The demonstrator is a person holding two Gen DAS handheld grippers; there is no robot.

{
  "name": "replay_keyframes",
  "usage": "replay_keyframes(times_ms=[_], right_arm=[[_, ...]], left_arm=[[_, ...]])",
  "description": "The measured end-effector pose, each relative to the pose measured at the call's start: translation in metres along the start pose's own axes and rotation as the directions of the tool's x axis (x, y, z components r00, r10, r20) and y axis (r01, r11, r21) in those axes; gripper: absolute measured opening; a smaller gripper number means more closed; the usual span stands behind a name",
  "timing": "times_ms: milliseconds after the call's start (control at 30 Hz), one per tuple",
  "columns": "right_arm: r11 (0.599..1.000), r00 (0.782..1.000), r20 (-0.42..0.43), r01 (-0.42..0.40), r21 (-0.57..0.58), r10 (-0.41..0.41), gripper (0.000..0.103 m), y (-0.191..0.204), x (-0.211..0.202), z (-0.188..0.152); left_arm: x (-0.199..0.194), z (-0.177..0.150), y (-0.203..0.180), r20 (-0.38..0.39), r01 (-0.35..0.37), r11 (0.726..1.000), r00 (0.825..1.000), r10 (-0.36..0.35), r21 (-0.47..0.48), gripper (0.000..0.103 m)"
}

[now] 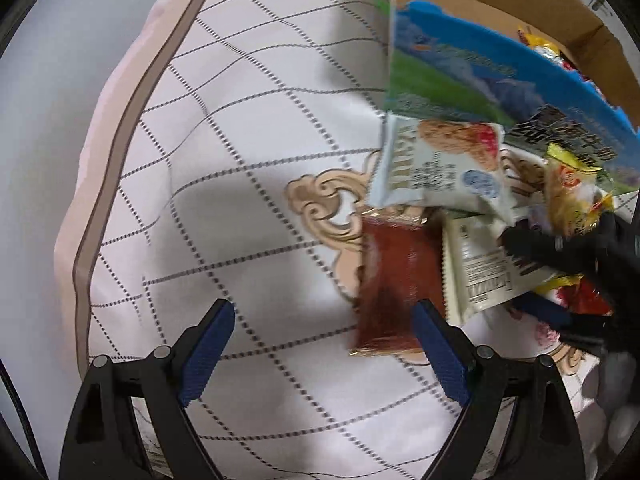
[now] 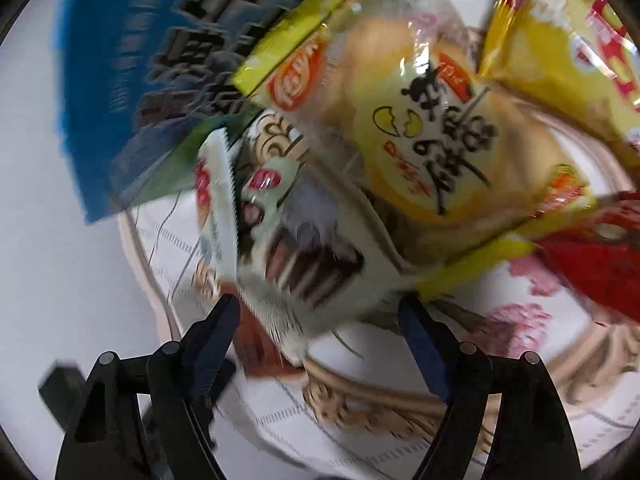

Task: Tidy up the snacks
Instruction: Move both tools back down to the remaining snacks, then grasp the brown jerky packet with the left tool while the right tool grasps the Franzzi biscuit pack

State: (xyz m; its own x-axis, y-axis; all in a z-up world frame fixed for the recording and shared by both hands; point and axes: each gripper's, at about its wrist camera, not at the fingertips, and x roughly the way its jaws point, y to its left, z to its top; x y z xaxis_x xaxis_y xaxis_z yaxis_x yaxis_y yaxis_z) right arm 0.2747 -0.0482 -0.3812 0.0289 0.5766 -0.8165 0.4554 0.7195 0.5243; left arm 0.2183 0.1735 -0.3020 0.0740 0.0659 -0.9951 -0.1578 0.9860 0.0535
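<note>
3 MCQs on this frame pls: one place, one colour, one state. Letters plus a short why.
1. Where does the reddish-brown packet lie relative to the left tool?
A. clamped in it
B. ahead, by its right-hand finger
C. inside the cardboard box

2. What colour are the left tool's finger pads?
A. blue
B. red
C. white

3. What state is the right tool in?
A. shut on the yellow cake packet
B. shut on nothing
C. open

Answers:
1 B, it lies on the patterned cloth beside that finger.
2 A, both pads show blue.
3 C, its fingers stand wide apart, the yellow cake packet ahead and ungripped.
</note>
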Motion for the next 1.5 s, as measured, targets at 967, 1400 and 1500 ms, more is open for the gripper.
replay_keyframes(times_ms=[967, 1400, 1500], right_arm=[[0.997, 0.996, -0.067, -0.061, 0.049, 0.064, 0.086, -0.016, -0.034, -0.028], [0.993, 0.996, 0.028, 0.085, -0.079, -0.083, 0.041, 0.033, 0.000, -0.049], [0.966, 0.986, 0.030, 0.166, -0.200, -0.163, 0.040, 0.044, -0.007, -0.053]], left_arm=[[-0.014, 0.010, -0.025, 0.006, 0.050, 0.998, 0.999, -0.050, 0.024, 0.090], [-0.003, 0.018, -0.020, 0.015, -0.015, 0.999, 1.000, 0.015, 0.029, 0.090], [-0.004, 0.006, -0.029, 0.017, -0.003, 0.999, 1.000, 0.003, 0.033, 0.090]])
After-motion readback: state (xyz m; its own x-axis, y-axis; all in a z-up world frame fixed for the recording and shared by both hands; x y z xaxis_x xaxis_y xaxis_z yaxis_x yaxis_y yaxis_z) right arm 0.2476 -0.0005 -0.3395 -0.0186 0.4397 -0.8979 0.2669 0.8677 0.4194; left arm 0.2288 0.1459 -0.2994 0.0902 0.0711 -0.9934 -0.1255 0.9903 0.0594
